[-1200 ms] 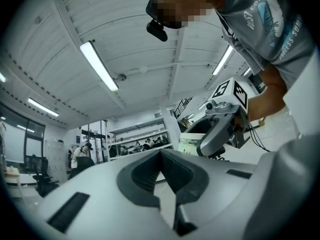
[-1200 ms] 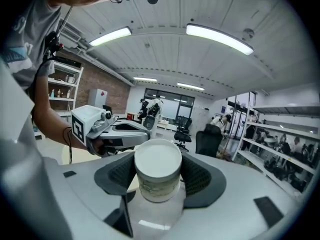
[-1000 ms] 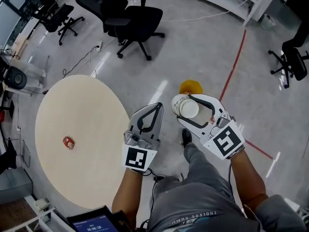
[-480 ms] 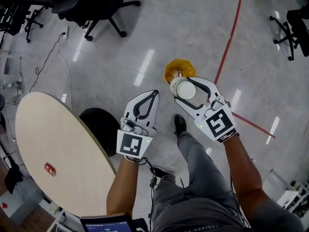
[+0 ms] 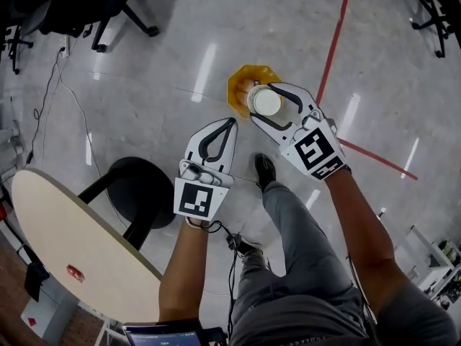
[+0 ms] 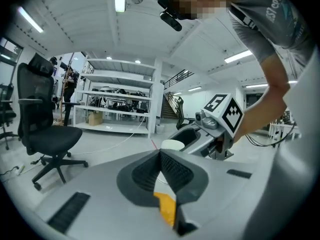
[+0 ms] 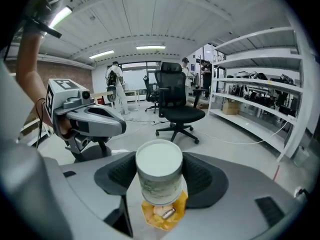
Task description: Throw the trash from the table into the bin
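A white paper cup (image 5: 266, 103) is clamped between the jaws of my right gripper (image 5: 268, 92), held just over a yellow bin (image 5: 241, 85) on the floor. In the right gripper view the cup (image 7: 159, 176) stands upright above the bin (image 7: 162, 214), which holds some scraps. My left gripper (image 5: 231, 123) hangs beside it to the left, jaws together and empty; its tips (image 6: 160, 154) meet with the bin (image 6: 166, 208) showing beneath. A small red piece of trash (image 5: 74, 271) lies on the round beige table (image 5: 79, 229) at the lower left.
A black round stool (image 5: 140, 186) stands between the table and my legs. Black office chairs (image 5: 86, 6) are at the upper left, another (image 7: 177, 109) stands ahead in the right gripper view. A red tape line (image 5: 331, 42) crosses the floor. A cable (image 5: 68, 99) trails past the table.
Both grippers have dropped and moved away from the table toward the yellow bin, the cup still in the right one. The cup now hangs at the bin's edge; the table has slid to the lower left.
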The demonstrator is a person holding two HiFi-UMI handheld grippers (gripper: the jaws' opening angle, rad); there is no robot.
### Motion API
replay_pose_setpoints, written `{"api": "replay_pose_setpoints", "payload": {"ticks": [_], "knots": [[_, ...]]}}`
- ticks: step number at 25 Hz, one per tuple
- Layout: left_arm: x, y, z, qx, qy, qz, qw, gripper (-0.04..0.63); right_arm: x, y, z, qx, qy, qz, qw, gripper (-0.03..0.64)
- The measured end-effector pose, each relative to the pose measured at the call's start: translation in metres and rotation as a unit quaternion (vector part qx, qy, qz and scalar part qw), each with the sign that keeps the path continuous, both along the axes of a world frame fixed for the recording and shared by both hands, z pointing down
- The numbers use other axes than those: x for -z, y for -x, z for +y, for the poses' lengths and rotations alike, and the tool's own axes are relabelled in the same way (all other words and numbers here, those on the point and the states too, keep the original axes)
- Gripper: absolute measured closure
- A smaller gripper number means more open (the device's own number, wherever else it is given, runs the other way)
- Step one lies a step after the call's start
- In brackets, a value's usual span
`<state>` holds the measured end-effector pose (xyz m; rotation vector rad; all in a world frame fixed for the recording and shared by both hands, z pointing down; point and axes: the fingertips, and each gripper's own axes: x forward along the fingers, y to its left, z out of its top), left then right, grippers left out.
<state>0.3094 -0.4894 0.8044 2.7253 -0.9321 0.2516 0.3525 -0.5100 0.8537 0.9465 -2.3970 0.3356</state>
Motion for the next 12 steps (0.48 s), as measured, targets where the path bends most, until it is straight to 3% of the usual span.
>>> {"api": "replay_pose_setpoints", "payload": {"ticks": [5, 12], "knots": [[0.006, 0.006, -0.005, 0.002, 0.008, -0.006, 1.0, 0.563, 0.004, 0.001, -0.007, -0.004, 0.008, -0.007, 1.0, 0.347], [0.067, 0.031, -0.004, 0.022, -0.005, 0.005, 0.9997, 0.563, 0.05, 0.019, 0.001, 0.002, 0.009, -0.005, 1.0, 0.347]]}}
